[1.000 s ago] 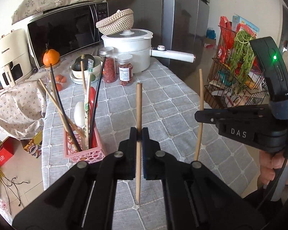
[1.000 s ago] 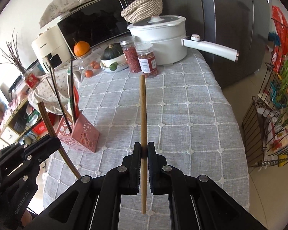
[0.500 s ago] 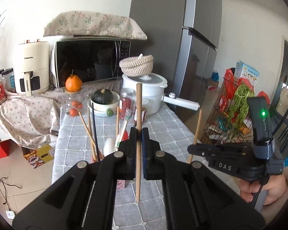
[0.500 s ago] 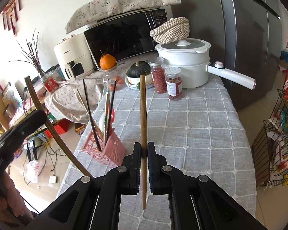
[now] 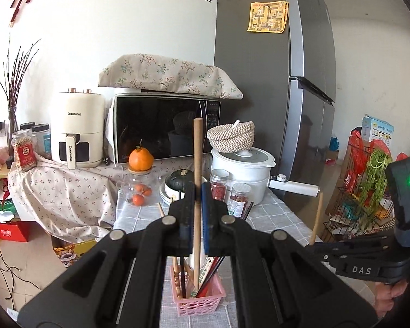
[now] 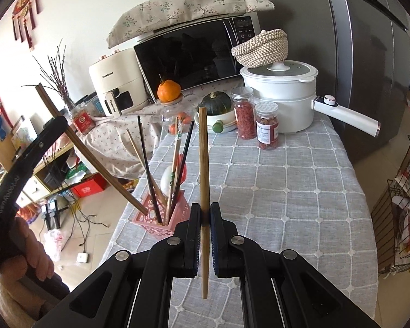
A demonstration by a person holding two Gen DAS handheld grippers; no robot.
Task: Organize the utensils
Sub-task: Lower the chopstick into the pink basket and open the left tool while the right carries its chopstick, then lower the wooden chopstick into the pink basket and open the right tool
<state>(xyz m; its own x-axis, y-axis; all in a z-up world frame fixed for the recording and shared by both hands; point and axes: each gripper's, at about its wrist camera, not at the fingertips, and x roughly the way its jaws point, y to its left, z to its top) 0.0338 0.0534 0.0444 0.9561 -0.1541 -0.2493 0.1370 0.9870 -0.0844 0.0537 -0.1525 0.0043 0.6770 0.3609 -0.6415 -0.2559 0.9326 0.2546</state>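
Gripping a plain wooden chopstick [image 5: 196, 164] upright, the left gripper [image 5: 196, 205] has its jaws closed on the stick's middle, with the lower tip hanging over the mouth of the pink plastic lattice utensil basket [image 5: 202, 303] at six o'clock in the left wrist view. That basket holds black and wooden chopsticks [image 6: 147, 164] and a white spoon, and it stands on the grey checked tablecloth [image 6: 287, 180] near the table's edge. The right gripper [image 6: 204, 218] is likewise clamped on a second light wooden chopstick [image 6: 203, 164], held upright above the cloth, with the basket at nine o'clock just beside it. At twelve o'clock stand two red-filled jars [image 6: 266, 128], a white pot [image 6: 281, 93] and a black microwave [image 5: 164, 131].
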